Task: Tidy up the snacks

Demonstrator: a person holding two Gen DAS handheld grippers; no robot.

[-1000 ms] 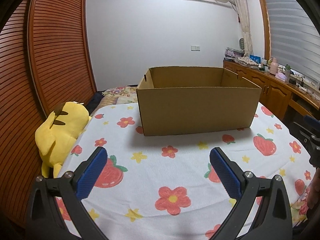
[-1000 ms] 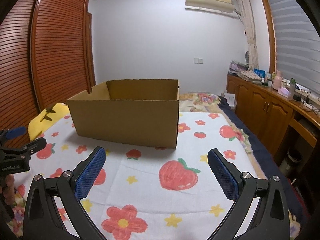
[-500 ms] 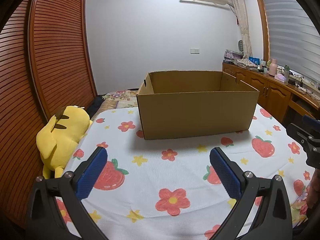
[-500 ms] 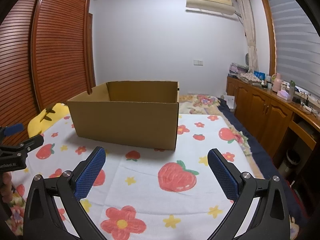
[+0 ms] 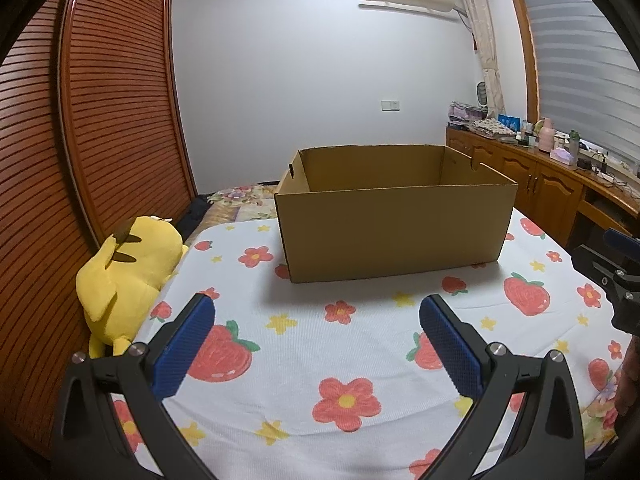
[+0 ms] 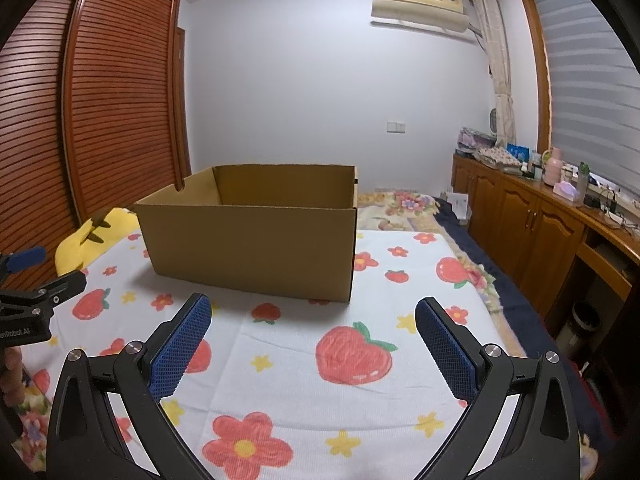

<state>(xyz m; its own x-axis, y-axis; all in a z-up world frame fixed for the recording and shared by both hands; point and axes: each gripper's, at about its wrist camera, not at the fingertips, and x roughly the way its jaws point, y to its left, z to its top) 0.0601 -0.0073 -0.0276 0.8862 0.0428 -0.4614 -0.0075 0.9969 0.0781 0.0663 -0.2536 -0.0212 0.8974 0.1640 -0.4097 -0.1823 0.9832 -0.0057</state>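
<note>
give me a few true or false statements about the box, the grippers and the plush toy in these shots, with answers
1. The cardboard box is open at the top. True.
2. The left gripper is shut on a snack. False: its jaws stand wide apart with nothing between them.
3. The yellow plush toy lies inside the box. False: it lies outside, beside the wooden louvred doors.
4. The right gripper is open and empty. True.
5. Snacks lie on the printed cloth before the box. False: none show there in either view.

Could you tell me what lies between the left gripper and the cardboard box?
Only the bare fruit-and-flower bedspread lies between the left gripper and the cardboard box, as the left wrist view shows.
</note>
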